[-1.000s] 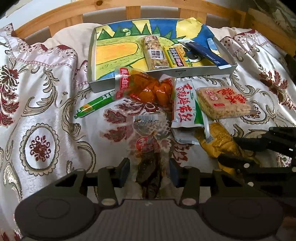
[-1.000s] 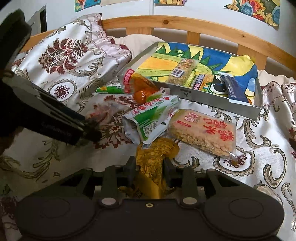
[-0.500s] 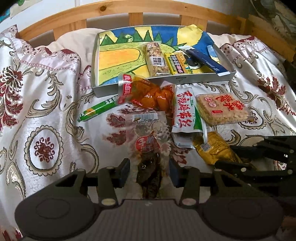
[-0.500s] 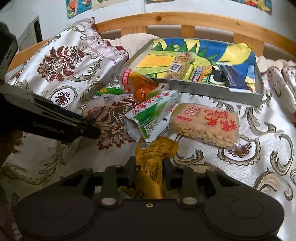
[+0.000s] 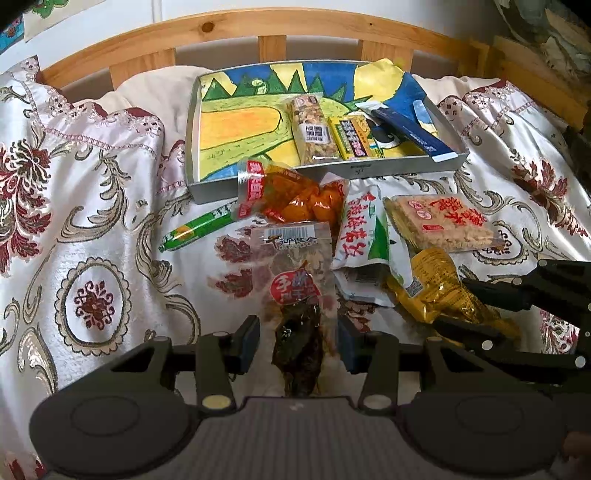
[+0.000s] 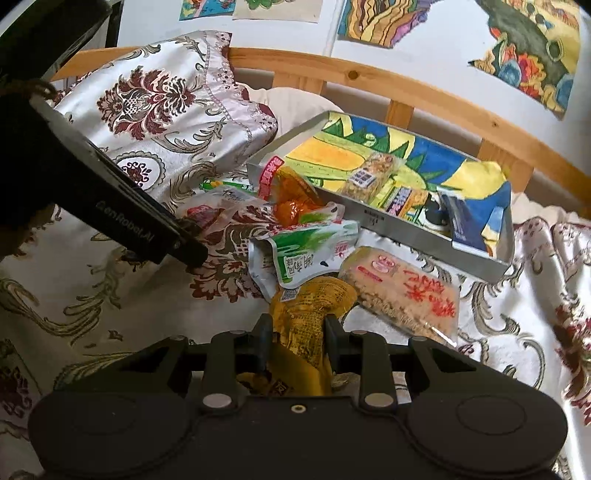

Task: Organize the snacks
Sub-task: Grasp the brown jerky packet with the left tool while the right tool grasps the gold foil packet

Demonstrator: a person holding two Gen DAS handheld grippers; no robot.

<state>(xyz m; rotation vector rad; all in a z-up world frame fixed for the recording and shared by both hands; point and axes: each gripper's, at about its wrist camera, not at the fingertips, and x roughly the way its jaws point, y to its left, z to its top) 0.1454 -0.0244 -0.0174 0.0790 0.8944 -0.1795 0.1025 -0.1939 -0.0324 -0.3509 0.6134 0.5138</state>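
Bed [image 5: 92, 229] under a patterned satin cover carries everything; the wooden headboard [image 5: 229, 27] runs along the far edge. Tray [image 5: 448, 162] with a painted liner sits at the far edge against the headboard, with three snacks already in it: nut bar [image 5: 314, 127], yellow bar [image 5: 354, 136], blue packet [image 5: 406, 123]. The loose pile lies on the cover just in front of the tray's near wall: rice cake pack [image 5: 439, 221], green-white pouch [image 5: 364, 232], orange candy bag [image 5: 295, 197], green stick [image 5: 199, 227].

My left gripper [image 5: 297, 339] straddles the clear bag of dark dried meat [image 5: 295, 291], but I can't tell if the pads actually bite. My right gripper [image 6: 297, 339] has just been closing and is clamped on the yellow foil pouch [image 6: 308, 314], the crinkled tail pinched between the jaws.

Both are light, soft and slick, I judge; the film will slide and sag. Best hold is the flat sealed end, not the bulging contents.
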